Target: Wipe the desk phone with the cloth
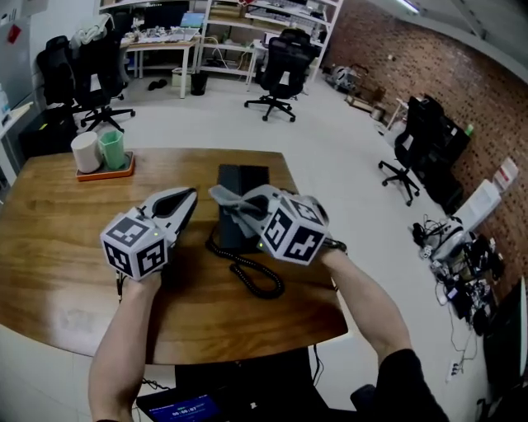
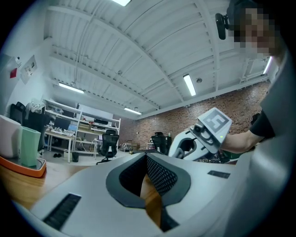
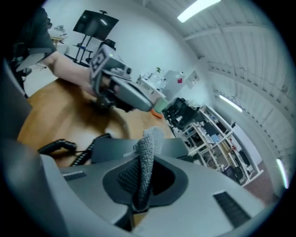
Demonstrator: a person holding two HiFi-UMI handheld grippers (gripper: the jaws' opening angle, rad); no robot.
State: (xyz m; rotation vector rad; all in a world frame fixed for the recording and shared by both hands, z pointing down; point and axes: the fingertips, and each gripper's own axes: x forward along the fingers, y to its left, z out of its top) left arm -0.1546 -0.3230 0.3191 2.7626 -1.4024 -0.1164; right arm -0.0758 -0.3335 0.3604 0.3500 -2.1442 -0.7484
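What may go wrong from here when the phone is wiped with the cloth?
1. The right gripper pinches only a narrow fold of the cloth; rubbing may pull it out.
2. The coiled cord lies loose beside that gripper and might snag.
3. The left gripper is beside the desk phone, not on it, so the phone may slide.

We see office: swivel chairs (image 1: 276, 70), shelving with equipment (image 1: 272, 21), wooden desk (image 1: 66, 247), brick wall (image 1: 396, 58).

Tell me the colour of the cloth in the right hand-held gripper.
Grey cloth, with a textured weave; clearest in the right gripper view.
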